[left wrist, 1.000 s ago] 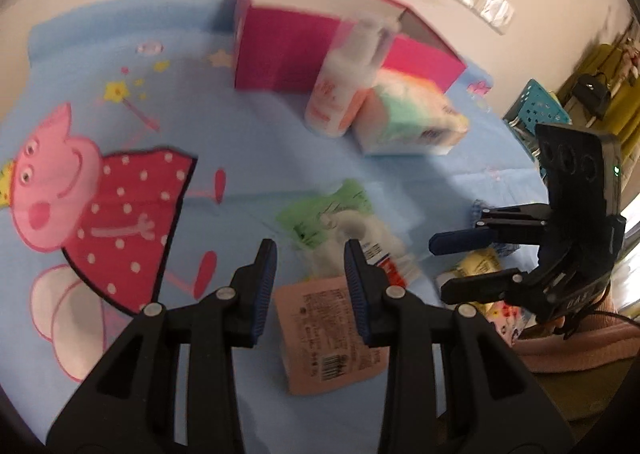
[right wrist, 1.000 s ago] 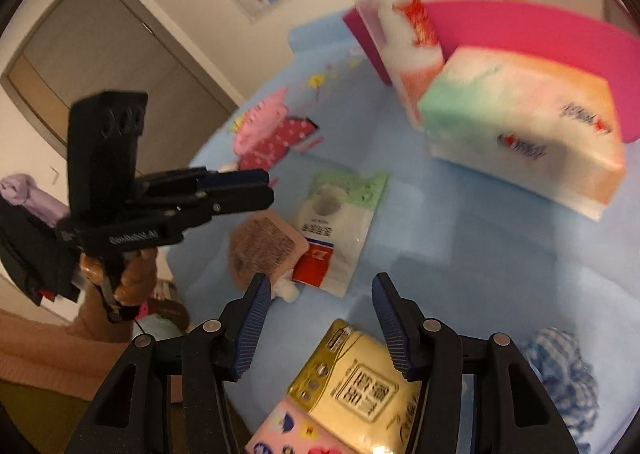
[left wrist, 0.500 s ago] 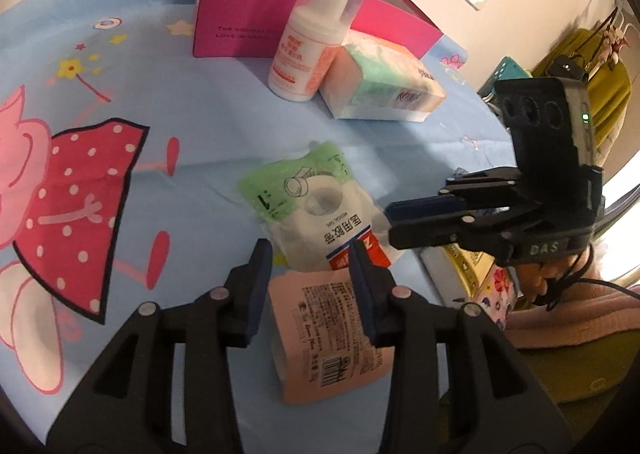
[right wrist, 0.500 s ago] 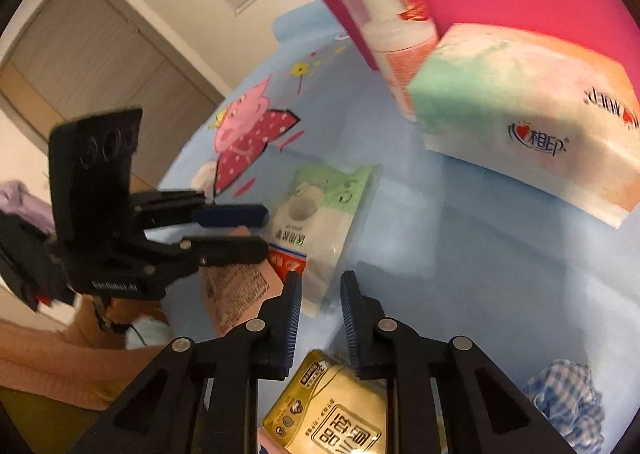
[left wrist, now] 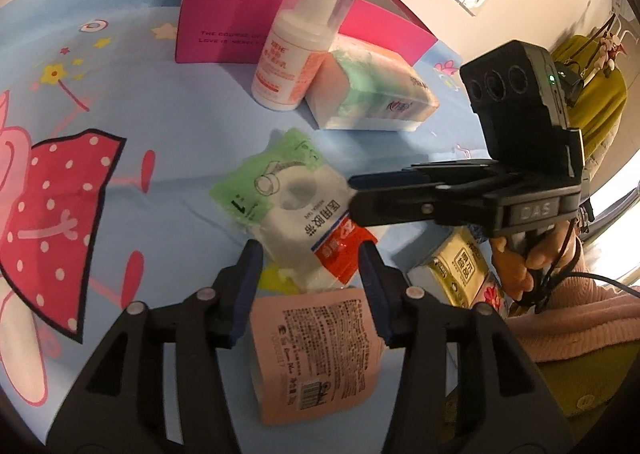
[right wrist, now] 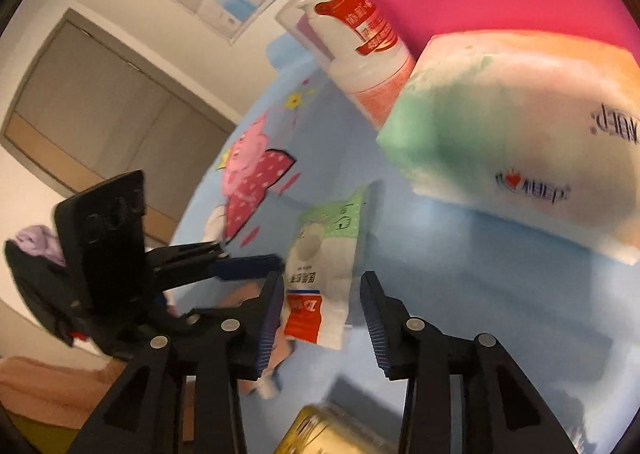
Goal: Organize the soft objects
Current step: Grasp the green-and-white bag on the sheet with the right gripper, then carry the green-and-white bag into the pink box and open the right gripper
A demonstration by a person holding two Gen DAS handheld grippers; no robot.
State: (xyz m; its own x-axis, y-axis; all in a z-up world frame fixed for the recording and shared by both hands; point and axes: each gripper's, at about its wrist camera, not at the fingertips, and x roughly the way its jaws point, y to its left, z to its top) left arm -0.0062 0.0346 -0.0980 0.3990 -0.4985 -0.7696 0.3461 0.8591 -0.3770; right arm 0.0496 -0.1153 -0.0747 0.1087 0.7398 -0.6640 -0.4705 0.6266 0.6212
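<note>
A green and white bandage packet [left wrist: 292, 205] lies on the blue cartoon cloth [left wrist: 160, 125], its red end toward me. A pink packet [left wrist: 316, 350] lies just below it. My left gripper [left wrist: 312, 286] is open, fingers either side of the bandage packet's near end. My right gripper [right wrist: 320, 314] is open and hovers over the same packet [right wrist: 324, 266], reaching in from the right in the left wrist view [left wrist: 356, 195]. A tissue pack [left wrist: 372, 93] and a pump bottle [left wrist: 296, 53] stand in front of a pink box [left wrist: 224, 29].
A yellow tissue packet [left wrist: 460, 266] lies at the cloth's right edge, under the right gripper. The pink box stands at the back against the wall. A large tissue pack [right wrist: 520, 141] fills the right wrist view's upper right.
My right gripper has opened from nearly shut and moved forward over the bandage packet. My left gripper has opened wider and moved closer to the packet.
</note>
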